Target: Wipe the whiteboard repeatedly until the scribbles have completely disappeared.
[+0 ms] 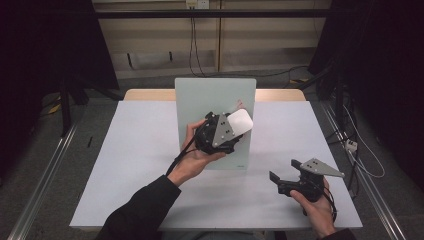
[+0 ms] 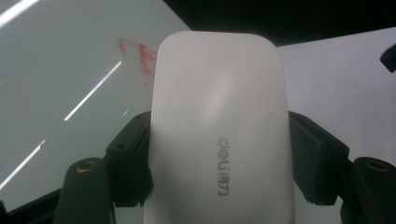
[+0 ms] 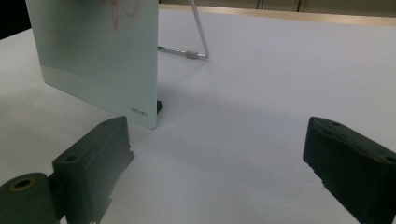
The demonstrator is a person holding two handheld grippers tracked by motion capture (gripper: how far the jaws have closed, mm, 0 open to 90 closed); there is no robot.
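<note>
A pale glass writing board (image 1: pixel 200 100) stands upright on the white table (image 1: pixel 135 155), propped by a wire stand (image 3: pixel 198 32) behind it. Red marker strokes (image 2: pixel 140 53) show on its face near the upper right. My left gripper (image 1: pixel 234 131) is held up in front of the board, shut on a white rounded eraser (image 2: pixel 219 121) with grey lettering; the eraser (image 1: pixel 240 121) lies over the board's right side, right beside the strokes. Whether it touches the glass I cannot tell. My right gripper (image 1: pixel 283 170) hovers low at the front right, open with nothing between its fingers, facing the board's lower corner (image 3: pixel 142 112).
Bare white tabletop (image 3: pixel 261 93) stretches around and behind the board. A wooden strip (image 1: pixel 145 94) edges the table's far side. Dark stands and cables (image 1: pixel 350 145) flank the table on the floor, with metal rails (image 1: pixel 45 185) along both sides.
</note>
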